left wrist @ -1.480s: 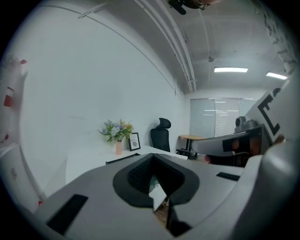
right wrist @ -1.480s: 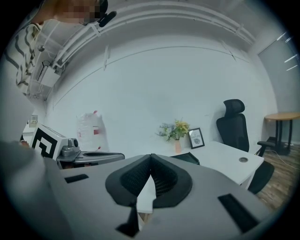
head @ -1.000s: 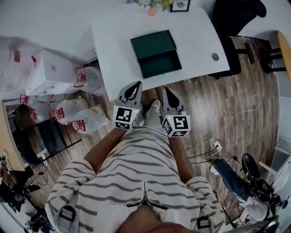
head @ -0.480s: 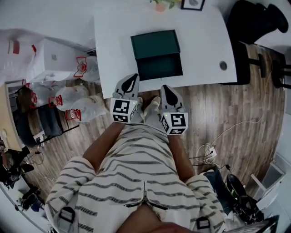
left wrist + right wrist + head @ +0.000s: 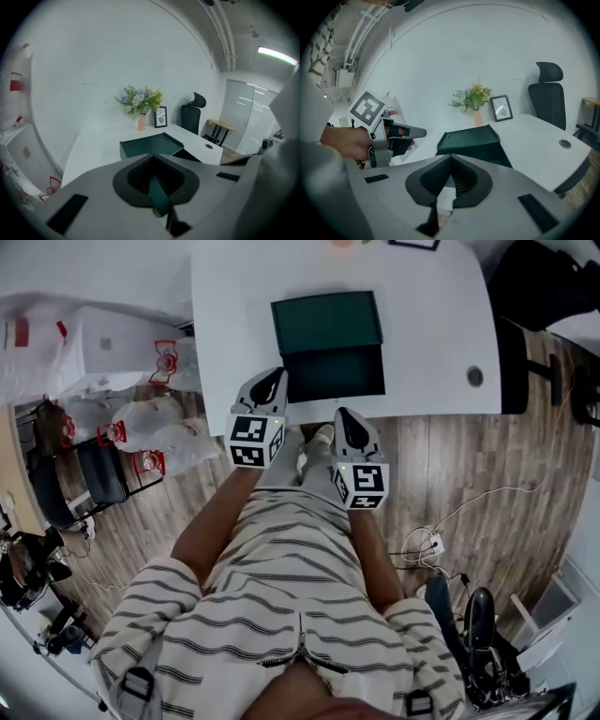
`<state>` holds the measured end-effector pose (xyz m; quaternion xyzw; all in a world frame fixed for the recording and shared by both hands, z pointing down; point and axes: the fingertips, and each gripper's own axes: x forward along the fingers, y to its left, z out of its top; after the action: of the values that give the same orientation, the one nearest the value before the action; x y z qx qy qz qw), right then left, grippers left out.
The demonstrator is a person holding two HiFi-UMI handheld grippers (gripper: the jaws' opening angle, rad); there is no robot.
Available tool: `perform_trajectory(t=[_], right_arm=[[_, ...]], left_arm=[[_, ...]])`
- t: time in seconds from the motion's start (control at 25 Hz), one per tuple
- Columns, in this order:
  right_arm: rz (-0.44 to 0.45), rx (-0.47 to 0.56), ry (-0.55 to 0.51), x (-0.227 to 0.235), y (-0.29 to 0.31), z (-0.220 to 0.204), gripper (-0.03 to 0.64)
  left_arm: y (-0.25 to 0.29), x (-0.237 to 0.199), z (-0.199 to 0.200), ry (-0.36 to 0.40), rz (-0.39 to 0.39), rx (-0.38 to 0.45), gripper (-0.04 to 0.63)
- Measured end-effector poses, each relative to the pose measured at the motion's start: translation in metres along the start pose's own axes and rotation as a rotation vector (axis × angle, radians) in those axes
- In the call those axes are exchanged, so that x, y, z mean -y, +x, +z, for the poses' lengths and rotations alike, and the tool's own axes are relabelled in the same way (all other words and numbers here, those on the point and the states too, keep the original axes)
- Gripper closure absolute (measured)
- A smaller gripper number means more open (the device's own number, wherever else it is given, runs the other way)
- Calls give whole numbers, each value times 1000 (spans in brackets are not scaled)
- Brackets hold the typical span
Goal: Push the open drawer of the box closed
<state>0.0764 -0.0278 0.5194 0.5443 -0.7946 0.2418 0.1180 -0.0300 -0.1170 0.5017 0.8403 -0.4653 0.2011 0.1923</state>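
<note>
A dark green box (image 5: 326, 322) lies on the white table (image 5: 234, 334), its drawer (image 5: 336, 373) pulled out toward me. In the head view my left gripper (image 5: 271, 381) is shut and empty, its tip by the drawer's left front corner. My right gripper (image 5: 346, 416) is also shut and empty, at the table's front edge just short of the drawer front. The left gripper view shows the box (image 5: 149, 146) beyond the closed left gripper (image 5: 154, 174). The right gripper view shows the box (image 5: 468, 137) and drawer (image 5: 483, 153) ahead of the closed right gripper (image 5: 451, 174), with the left gripper (image 5: 391, 136) off to the side.
A vase of flowers (image 5: 140, 105) and a small picture frame (image 5: 161, 117) stand at the table's far edge. A black office chair (image 5: 547, 96) is at the table's right. Plastic bags and boxes (image 5: 141, 418) crowd the floor on the left; cables (image 5: 431, 545) lie on the floor at right.
Both grippers have come forward and lower toward the table's front edge; the box and drawer now lie closer to their tips. Both jaws stay shut.
</note>
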Motion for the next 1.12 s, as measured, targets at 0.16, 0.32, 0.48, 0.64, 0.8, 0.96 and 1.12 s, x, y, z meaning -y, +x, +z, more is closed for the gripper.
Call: perform_trajectory(t=[0.16, 0.32, 0.48, 0.64, 0.8, 0.96, 1.12], right_arm=[[-8, -30, 13, 1, 7, -10, 607], [-21, -51, 26, 6, 17, -18, 607], [-34, -66, 42, 8, 21, -23, 607], [-41, -80, 48, 9, 24, -29, 607], [-46, -90, 53, 8, 26, -33, 607], [-52, -95, 59, 10, 26, -36, 607], [-57, -105, 67, 12, 27, -41, 607]], left_arm=[[14, -14, -9, -20, 10, -46, 594], [32, -27, -16, -39, 15, -88, 592], [44, -35, -20, -52, 10, -121, 575], [52, -40, -23, -73, 11, -151, 548], [61, -46, -29, -106, 4, -189, 522], [71, -48, -34, -166, -11, -232, 492], [80, -56, -37, -231, -9, -262, 486]])
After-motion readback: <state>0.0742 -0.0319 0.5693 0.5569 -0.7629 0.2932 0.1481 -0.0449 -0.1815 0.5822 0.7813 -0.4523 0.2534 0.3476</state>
